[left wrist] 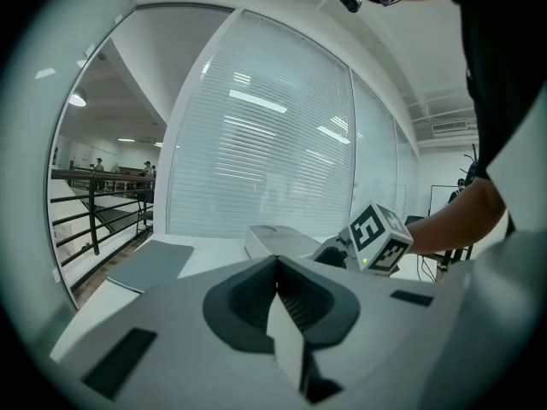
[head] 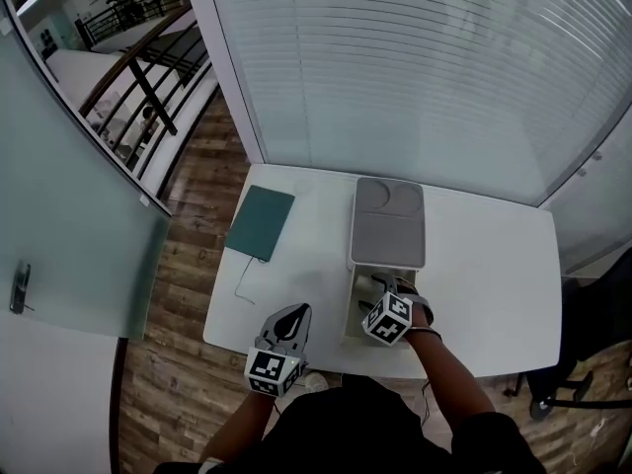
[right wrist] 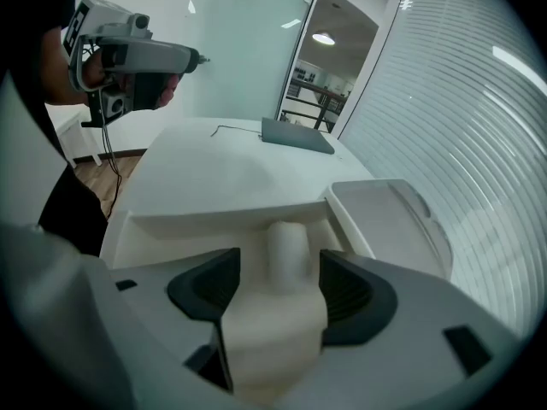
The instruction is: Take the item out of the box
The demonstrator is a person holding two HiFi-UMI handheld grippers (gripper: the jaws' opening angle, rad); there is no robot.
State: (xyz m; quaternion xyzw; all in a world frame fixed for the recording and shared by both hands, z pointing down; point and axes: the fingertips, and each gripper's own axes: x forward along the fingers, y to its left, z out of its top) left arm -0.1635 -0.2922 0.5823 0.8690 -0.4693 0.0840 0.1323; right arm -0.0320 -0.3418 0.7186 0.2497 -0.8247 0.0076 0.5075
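An open white box stands near the table's front edge, its grey lid folded back away from me. My right gripper reaches down into the box. In the right gripper view its jaws stand wide to either side of a white bottle-shaped item lying in the box, and a gap shows beside the item's narrow neck. My left gripper hovers over the table just left of the box, shut and holding nothing.
A dark green notebook lies at the table's back left with a thin cable beside it. Window blinds run behind the table. Wooden floor and a stair railing are to the left.
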